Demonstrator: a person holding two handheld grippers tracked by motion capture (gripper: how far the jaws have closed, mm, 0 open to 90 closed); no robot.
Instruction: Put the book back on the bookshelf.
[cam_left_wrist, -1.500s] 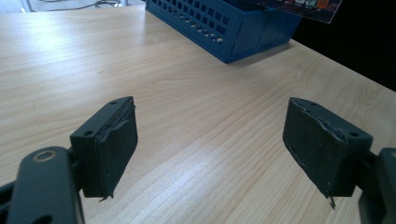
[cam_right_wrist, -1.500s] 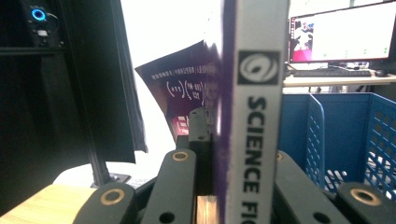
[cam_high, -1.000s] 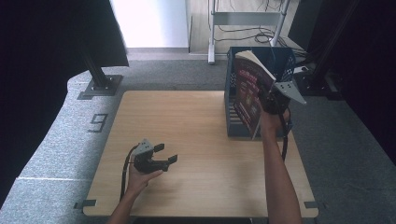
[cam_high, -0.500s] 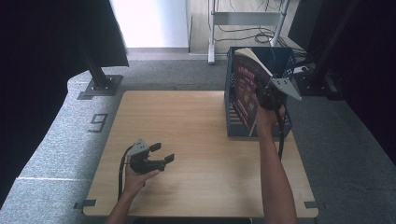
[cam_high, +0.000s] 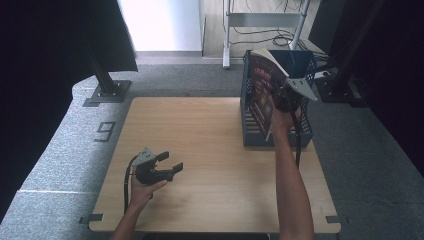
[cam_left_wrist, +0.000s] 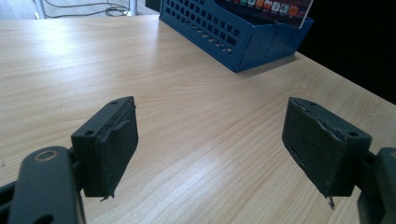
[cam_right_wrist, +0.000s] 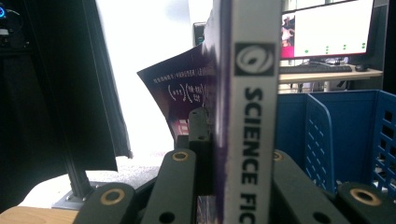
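Wooden table (cam_high: 215, 150) carries a blue crate (cam_high: 305, 135) at its right edge, where the right gripper (cam_high: 286, 99), jaws clamped on the book (cam_high: 262, 92), has lowered it slightly, while the left gripper (cam_high: 167, 162) idles wide open near the front-left corner.

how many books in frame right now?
1. The book is clamped by its spine in the right hand-held gripper, standing over the left side of the blue crate. Others may be hidden inside the crate.

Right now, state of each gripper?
Left gripper: open, holding nothing, just above the table.
Right gripper: shut on the book, at the blue crate.
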